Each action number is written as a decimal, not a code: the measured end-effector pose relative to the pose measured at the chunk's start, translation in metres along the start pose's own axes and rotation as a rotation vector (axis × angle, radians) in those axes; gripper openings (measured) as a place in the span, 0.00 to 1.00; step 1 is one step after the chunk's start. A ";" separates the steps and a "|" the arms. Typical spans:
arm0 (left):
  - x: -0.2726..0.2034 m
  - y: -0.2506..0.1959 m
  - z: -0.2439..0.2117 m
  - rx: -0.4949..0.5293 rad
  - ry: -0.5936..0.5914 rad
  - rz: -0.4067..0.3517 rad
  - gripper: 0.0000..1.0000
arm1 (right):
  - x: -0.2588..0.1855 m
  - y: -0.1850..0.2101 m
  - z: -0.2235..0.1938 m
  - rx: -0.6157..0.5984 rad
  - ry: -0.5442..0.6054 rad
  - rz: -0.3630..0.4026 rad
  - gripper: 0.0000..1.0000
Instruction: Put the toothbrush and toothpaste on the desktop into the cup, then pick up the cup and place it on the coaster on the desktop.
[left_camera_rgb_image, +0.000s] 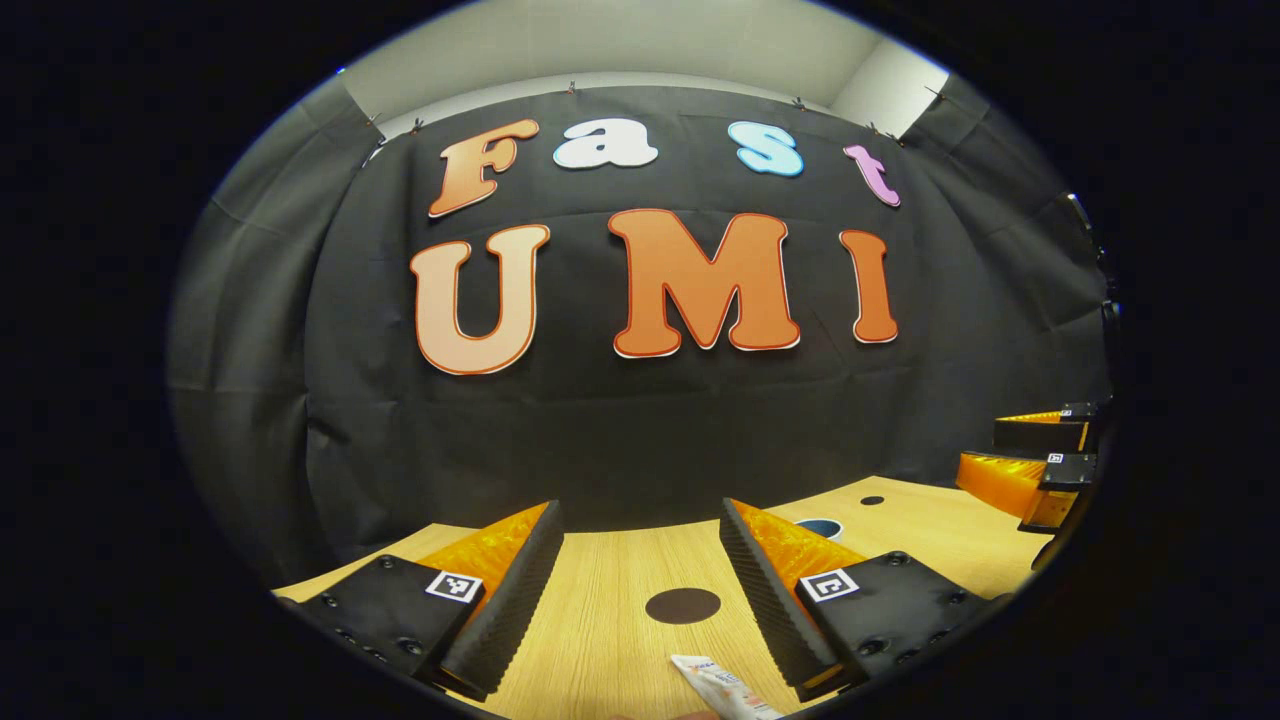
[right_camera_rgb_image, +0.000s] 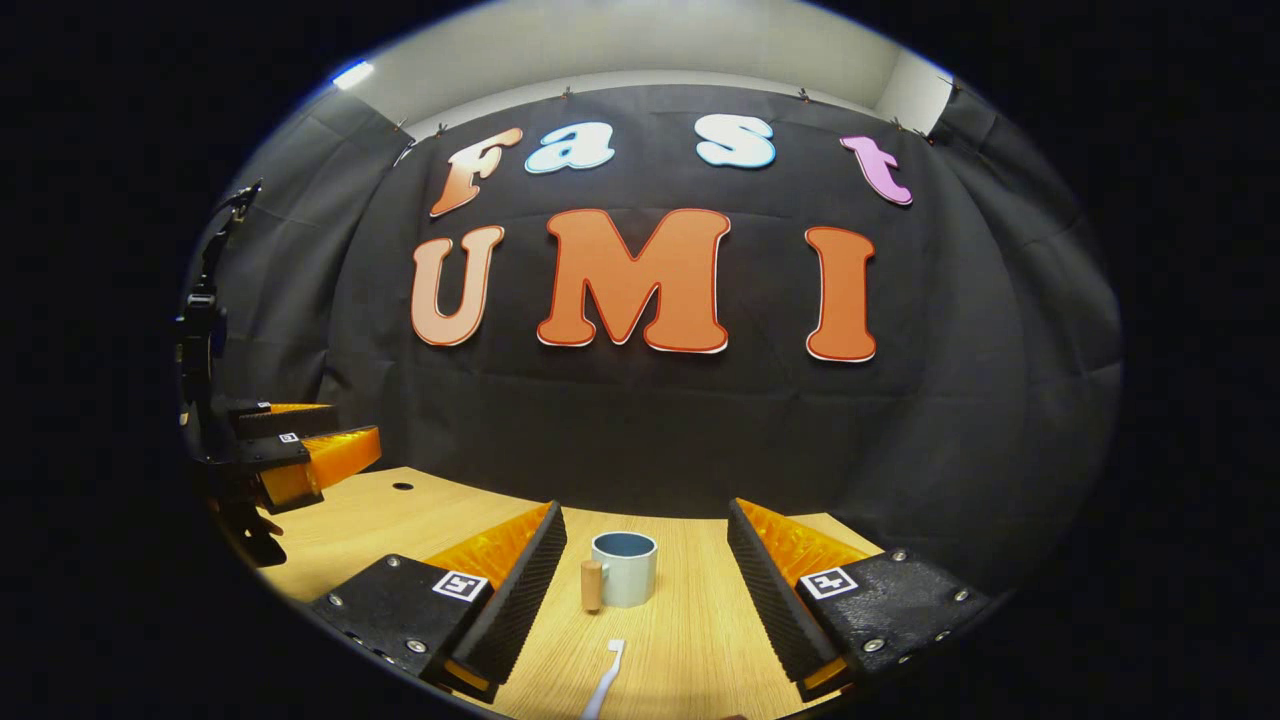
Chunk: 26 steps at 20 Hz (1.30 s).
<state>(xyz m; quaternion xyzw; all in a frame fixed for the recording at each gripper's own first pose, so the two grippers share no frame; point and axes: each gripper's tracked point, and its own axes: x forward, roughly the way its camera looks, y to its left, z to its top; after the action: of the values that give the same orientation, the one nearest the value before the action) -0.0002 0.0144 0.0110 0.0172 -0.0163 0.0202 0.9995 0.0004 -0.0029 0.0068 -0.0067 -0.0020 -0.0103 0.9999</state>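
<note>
Toothpaste (left_camera_rgb_image: 722, 688) print blurred, nothing readable

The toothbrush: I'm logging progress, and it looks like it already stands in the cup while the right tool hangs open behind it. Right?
Not quite. The toothbrush lies flat on the desktop, in front of the cup, as the right gripper view shows. The right tool is indeed open.

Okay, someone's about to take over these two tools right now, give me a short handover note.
Left tool: open, holding nothing, above the desktop; the toothpaste lies just ahead of it, near the dark round coaster.
Right tool: open, holding nothing; the toothbrush lies flat between its fingers, the cup stands upright beyond it.
Done: nothing yet; the cup looks empty.
Left: put toothbrush and toothpaste into the cup, then set the cup on the coaster.
</note>
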 end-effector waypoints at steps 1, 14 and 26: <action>0.001 0.001 0.003 0.014 -0.004 -0.003 1.00 | 0.001 0.000 0.001 -0.002 0.001 -0.001 0.98; 0.013 -0.014 -0.018 0.061 0.220 -0.078 1.00 | 0.003 0.013 0.008 0.043 0.200 0.110 0.94; -0.011 -0.021 -0.059 0.094 0.657 -0.183 1.00 | 0.005 0.039 -0.062 0.073 0.699 0.240 0.85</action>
<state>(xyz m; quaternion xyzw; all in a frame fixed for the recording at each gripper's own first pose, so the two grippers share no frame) -0.0086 -0.0048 -0.0494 0.0571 0.3091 -0.0642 0.9471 0.0067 0.0350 -0.0559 0.0329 0.3402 0.1053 0.9339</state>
